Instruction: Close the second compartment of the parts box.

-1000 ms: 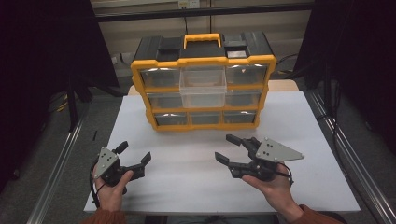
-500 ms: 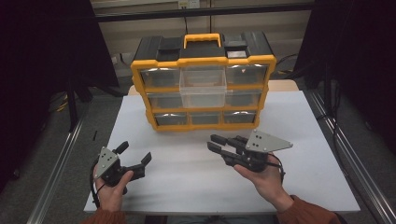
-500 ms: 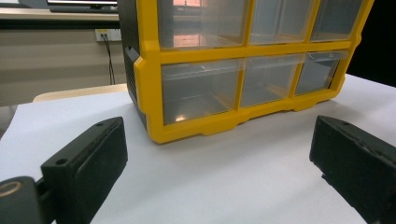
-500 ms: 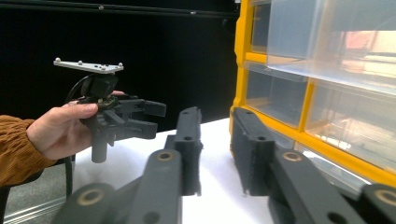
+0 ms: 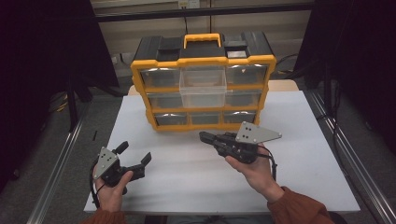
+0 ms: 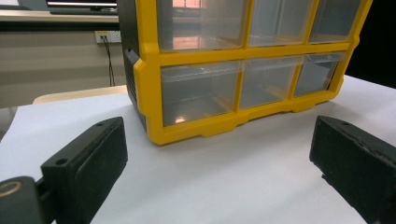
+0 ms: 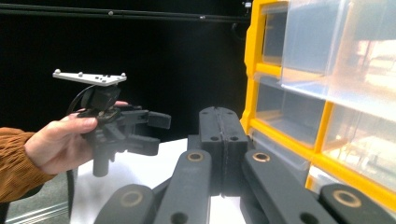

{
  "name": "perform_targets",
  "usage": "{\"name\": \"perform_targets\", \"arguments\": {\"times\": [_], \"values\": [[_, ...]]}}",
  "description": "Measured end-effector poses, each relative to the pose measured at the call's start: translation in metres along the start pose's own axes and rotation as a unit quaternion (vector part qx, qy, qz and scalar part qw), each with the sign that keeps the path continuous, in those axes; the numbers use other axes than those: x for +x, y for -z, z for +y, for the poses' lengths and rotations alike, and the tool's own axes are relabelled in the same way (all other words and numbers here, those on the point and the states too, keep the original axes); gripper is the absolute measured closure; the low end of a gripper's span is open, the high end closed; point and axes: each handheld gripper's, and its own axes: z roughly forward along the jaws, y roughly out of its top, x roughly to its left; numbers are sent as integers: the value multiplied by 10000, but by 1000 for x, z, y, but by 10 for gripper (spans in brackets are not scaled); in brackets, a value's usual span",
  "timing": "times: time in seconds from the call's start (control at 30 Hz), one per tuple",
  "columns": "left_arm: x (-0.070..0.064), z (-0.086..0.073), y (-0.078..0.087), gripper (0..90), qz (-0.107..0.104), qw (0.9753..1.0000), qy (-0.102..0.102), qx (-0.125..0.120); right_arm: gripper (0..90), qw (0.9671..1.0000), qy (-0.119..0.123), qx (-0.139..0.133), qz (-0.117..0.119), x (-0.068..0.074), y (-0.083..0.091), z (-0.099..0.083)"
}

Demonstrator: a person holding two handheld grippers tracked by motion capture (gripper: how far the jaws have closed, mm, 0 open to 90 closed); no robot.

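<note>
Drawer cabinet (image 5: 203, 84) just beyond right gripper (image 5: 208, 137)

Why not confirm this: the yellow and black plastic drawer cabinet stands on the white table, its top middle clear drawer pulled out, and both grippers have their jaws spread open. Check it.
One error: the right gripper has its jaws pressed together, as the right gripper view shows. The left gripper is open. The yellow and black plastic drawer cabinet does stand on the white table, its top middle clear drawer pulled out.
</note>
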Motion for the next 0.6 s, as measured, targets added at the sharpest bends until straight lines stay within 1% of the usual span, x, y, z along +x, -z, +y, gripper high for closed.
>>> {"name": "perform_targets", "arguments": {"times": [0.07,0.1,0.2,0.23,0.27,0.33,0.37,0.5,0.53,0.57,0.6], "values": [[1,0,-1,41,-65,10000,-13,-9,900,10000,56,-7,-33,-2,-2,3],[1,-1,-1,41,-59,10000,-7,-8,900,9999,90,-20,-69,-3,-3,4],[1,0,0,41,-73,10000,-10,-8,900,9999,120,-54,-68,-6,-7,7],[0,0,0,41,-14,10000,-17,8,900,9998,193,-52,-90,-7,-9,9],[1,0,0,41,-57,10000,-14,-12,900,9996,267,-24,-90,-7,-10,10],[1,-1,-1,41,-61,10000,-2,-9,900,9996,285,-20,-75,-7,-12,12],[1,-1,0,41,-66,10000,-16,5,900,9994,332,-15,-87,-8,-14,13],[0,0,0,41,-16,10000,5,-1,900,9995,299,-16,-106,-12,-18,16],[0,0,0,41,18,10000,-19,3,900,9995,289,-2,-149,-13,-18,16],[0,0,0,41,-14,10000,12,1,900,9995,306,-9,-125,-15,-19,16],[0,0,0,41,13,10000,-10,0,900,9994,315,1,-166,-16,-20,16]]}}
